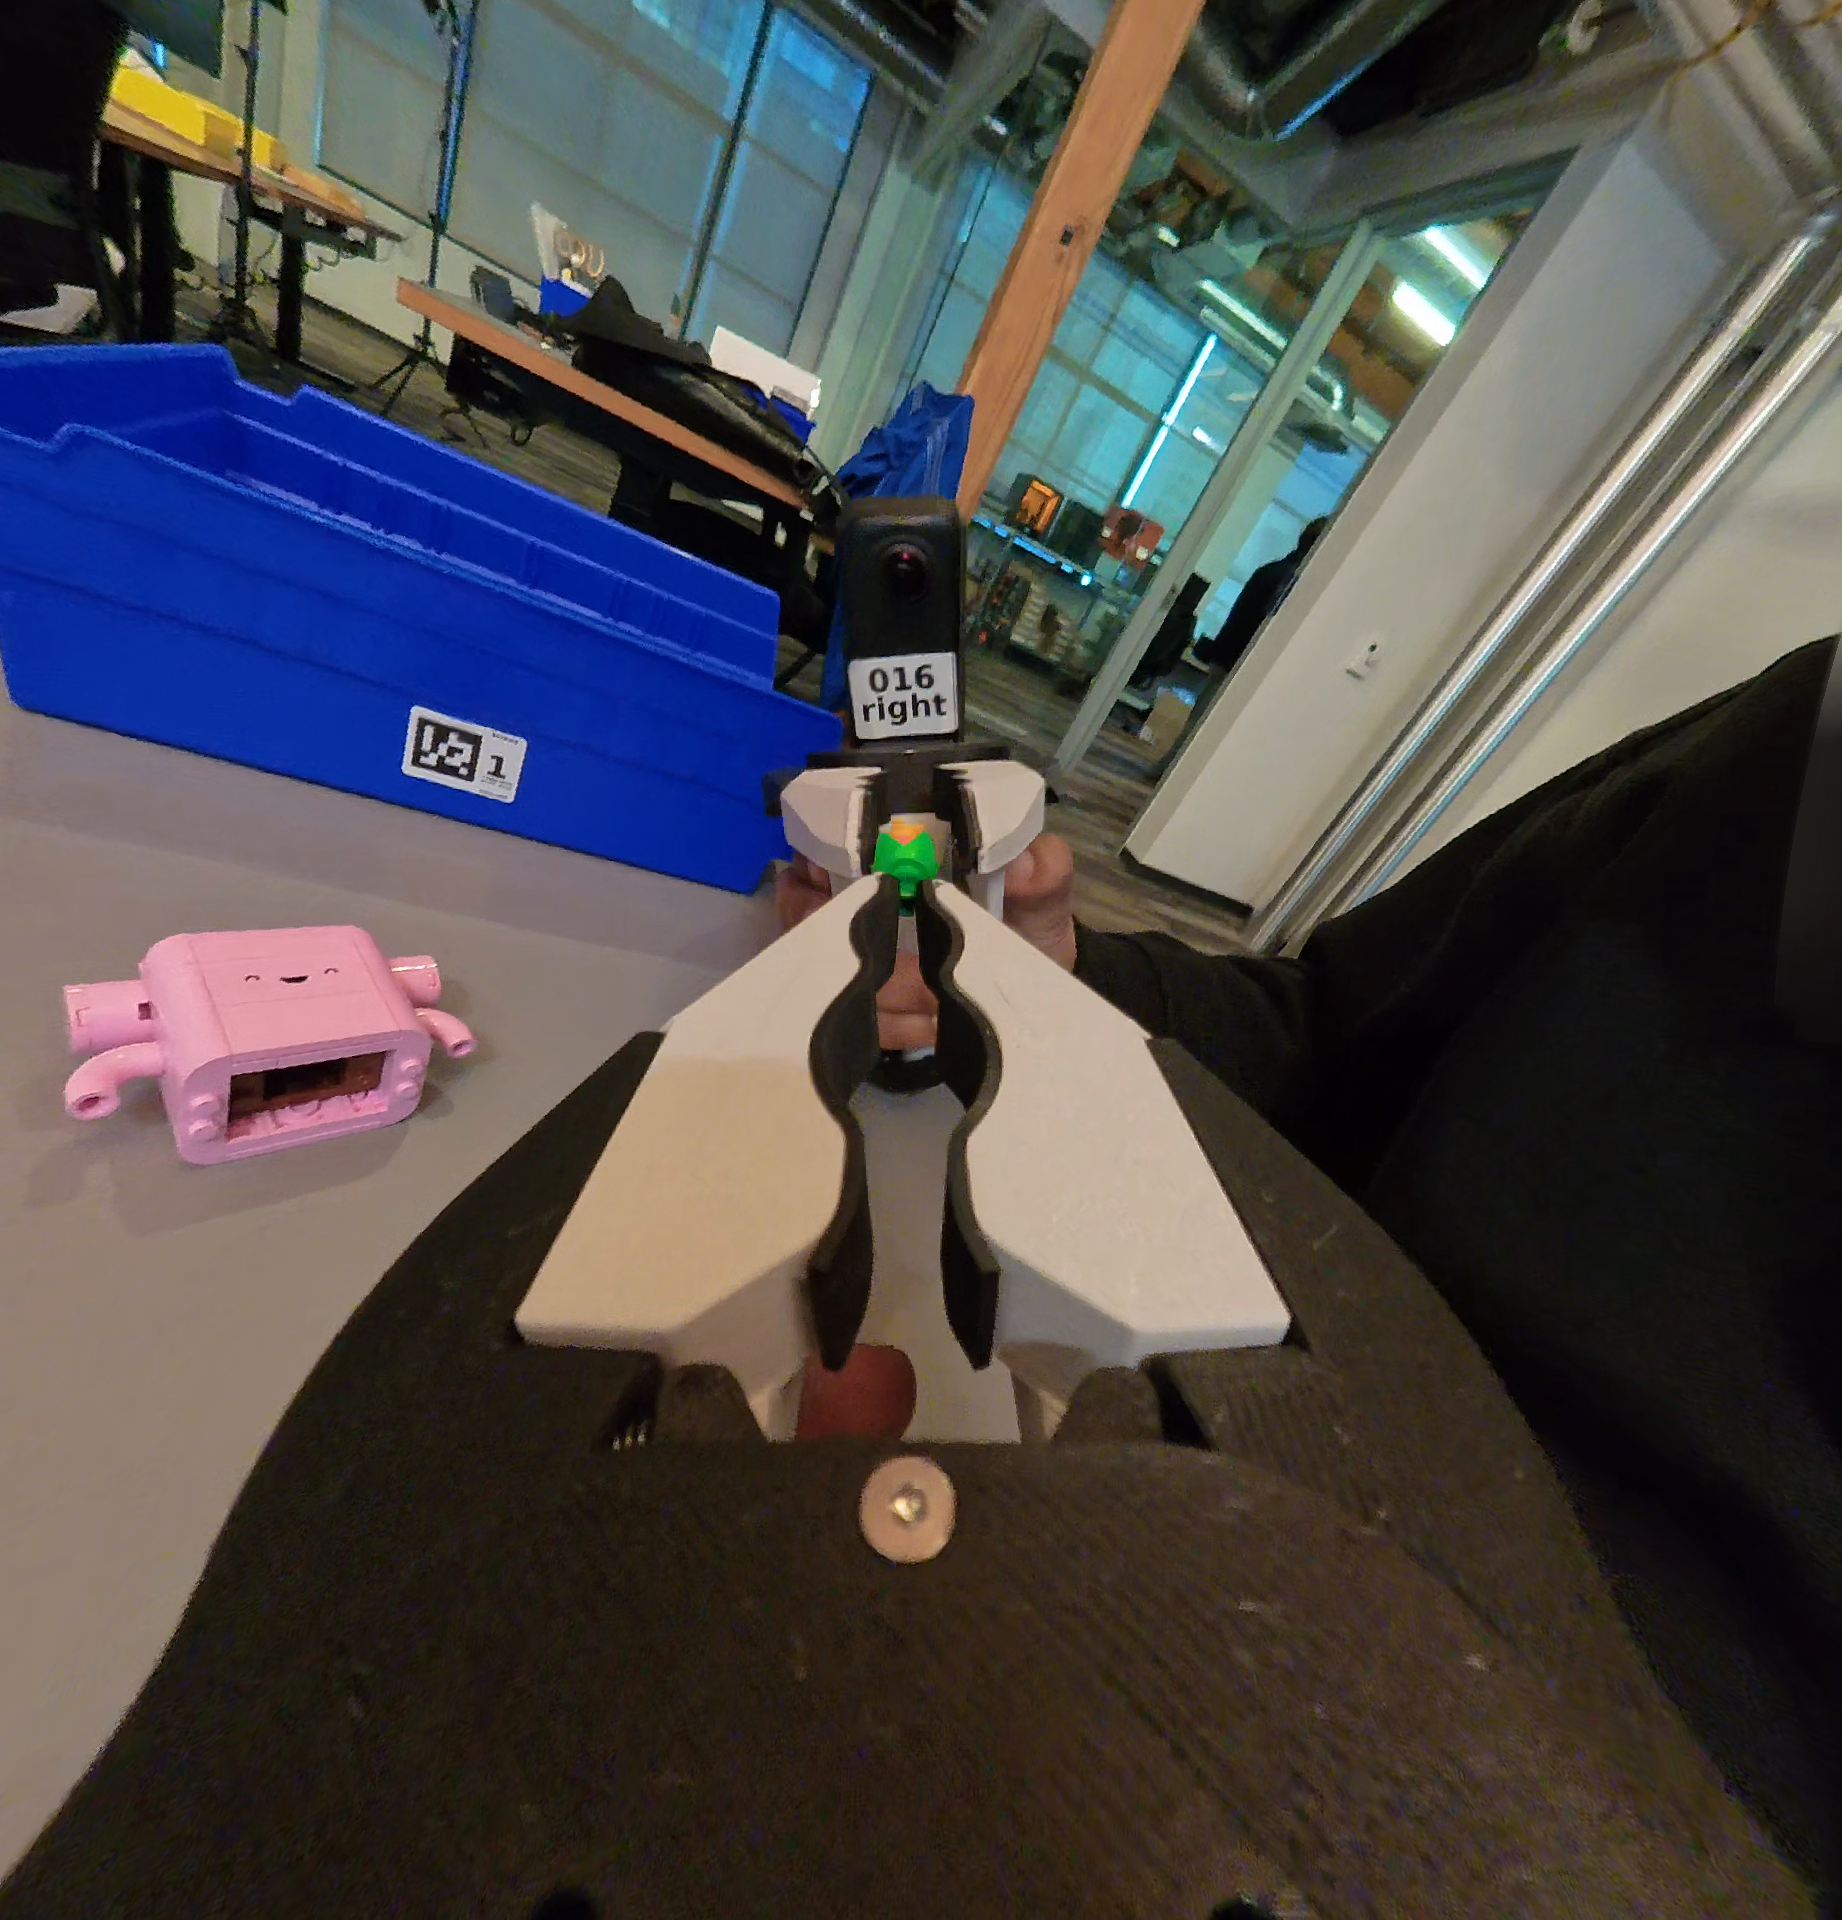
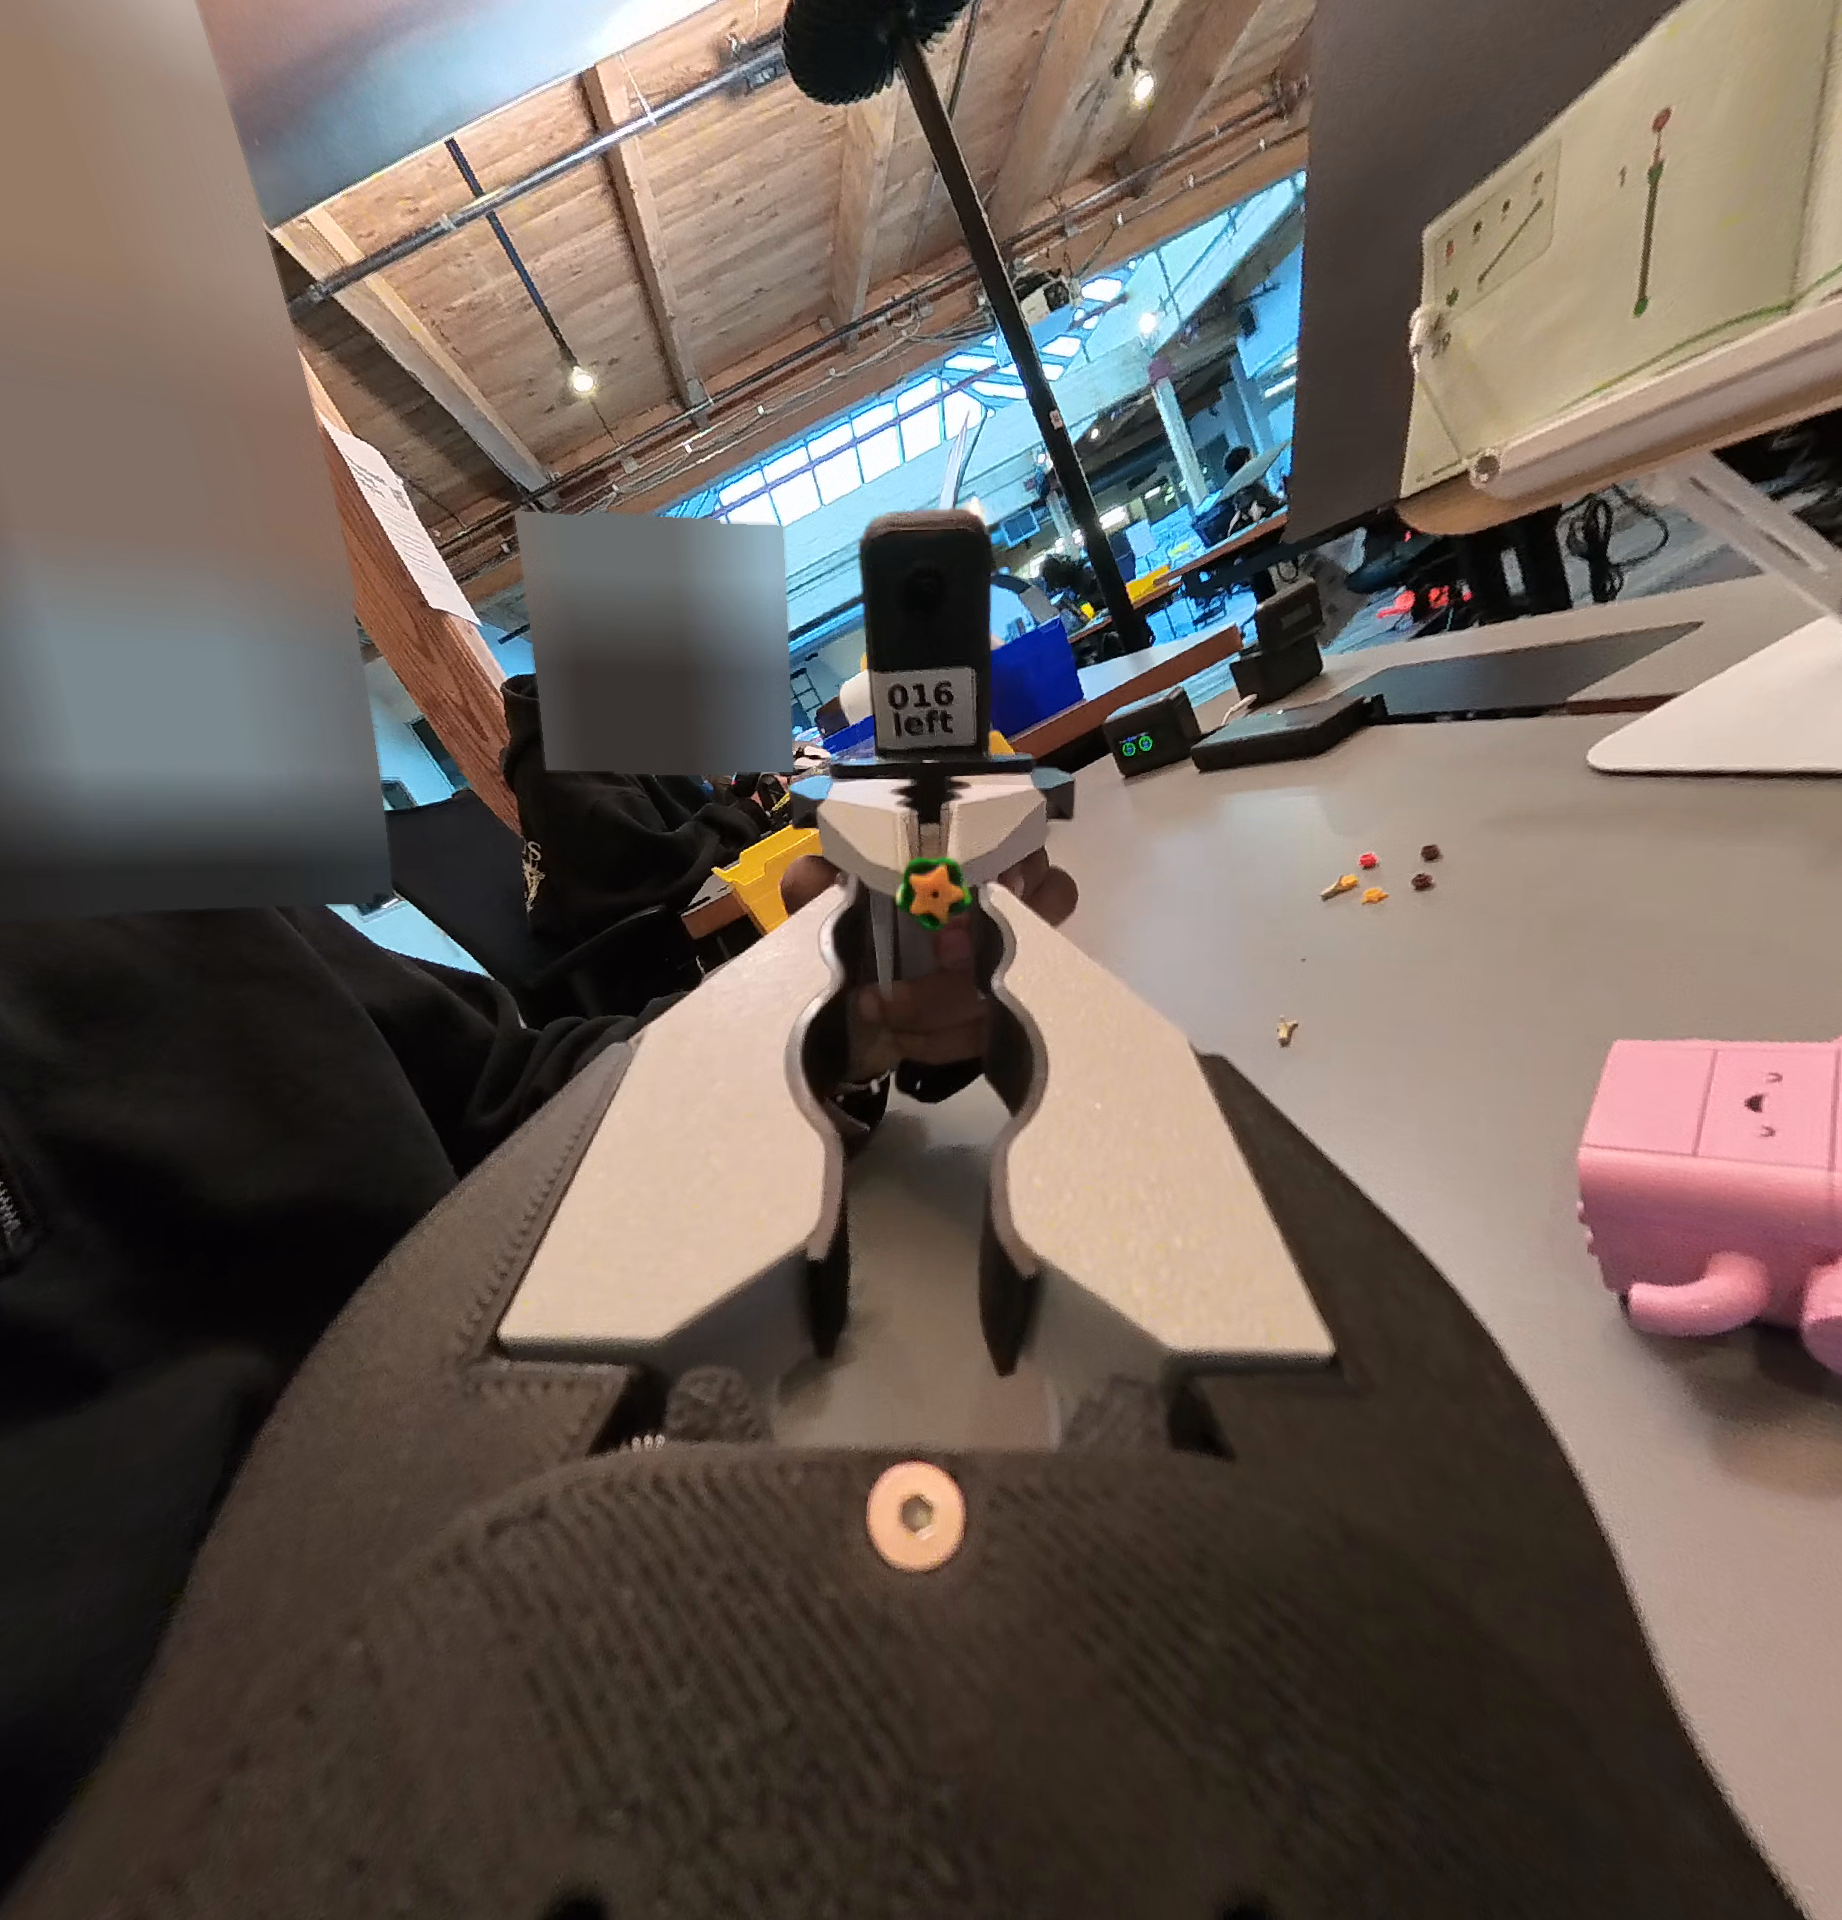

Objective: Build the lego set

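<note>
Left tool (image 1: 904,896): fingertips closed on the thin green stem of a small flower piece (image 1: 904,854) — held up in the air, well above the surface (image 1: 169,1351).
Right tool (image 2: 932,899): faces the left tool head-on; fingers parted wider, tips just beside the flower piece; whether they touch it, I cannot tell.
Flower piece: green leaves with an orange star-shaped centre.
Pink lego body (image 1: 262,1039): lies on the grey surface, well apart from both tools — smiling face printed on top, open end showing brown bricks inside.
Loose pieces (image 2: 1379,878): tiny red, orange and brown bits scattered on the surface.
Blue bin (image 1: 377,623): behind the pink lego body.
Instruction booklet (image 2: 1623,260): propped on a stand.
</note>
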Motion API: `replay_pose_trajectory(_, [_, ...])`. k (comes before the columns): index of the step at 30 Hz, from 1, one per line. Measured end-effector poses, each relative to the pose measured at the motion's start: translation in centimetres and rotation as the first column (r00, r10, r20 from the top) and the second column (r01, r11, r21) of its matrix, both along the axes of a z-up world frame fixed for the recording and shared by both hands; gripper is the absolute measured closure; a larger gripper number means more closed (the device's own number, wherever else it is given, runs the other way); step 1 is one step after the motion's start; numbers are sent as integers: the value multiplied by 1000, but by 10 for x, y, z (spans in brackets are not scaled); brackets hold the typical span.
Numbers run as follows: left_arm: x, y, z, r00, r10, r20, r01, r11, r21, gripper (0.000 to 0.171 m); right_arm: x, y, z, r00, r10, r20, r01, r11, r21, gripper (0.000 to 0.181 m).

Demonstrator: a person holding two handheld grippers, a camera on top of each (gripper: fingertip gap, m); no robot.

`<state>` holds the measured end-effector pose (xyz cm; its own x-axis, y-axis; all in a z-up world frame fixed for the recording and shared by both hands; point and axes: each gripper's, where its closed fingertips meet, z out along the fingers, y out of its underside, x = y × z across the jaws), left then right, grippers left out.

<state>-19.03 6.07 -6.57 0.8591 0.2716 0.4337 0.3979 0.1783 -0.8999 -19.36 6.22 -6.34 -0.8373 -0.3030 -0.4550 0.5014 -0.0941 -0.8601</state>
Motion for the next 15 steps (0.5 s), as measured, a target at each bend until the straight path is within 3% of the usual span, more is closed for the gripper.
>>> replay_pose_trajectory(6, [6, 3, -9, 999, -49, 5, 49, 996, -75, 171, 2, -3, -10, 1000, 20, -19, -18, 998, 63, 160])
replay_pose_trajectory(9, [7, 4, -11, 998, -57, 10, 58, 995, -87, 171, 6, -3, -11, 998, 38, -43, -35, 997, 75, 169])
replay_pose_trajectory(15, [9, 4, -12, 997, -70, 14, 71, 993, -99, 171, 9, -3, -14, 997, 57, -56, -52, 994, 92, 169])
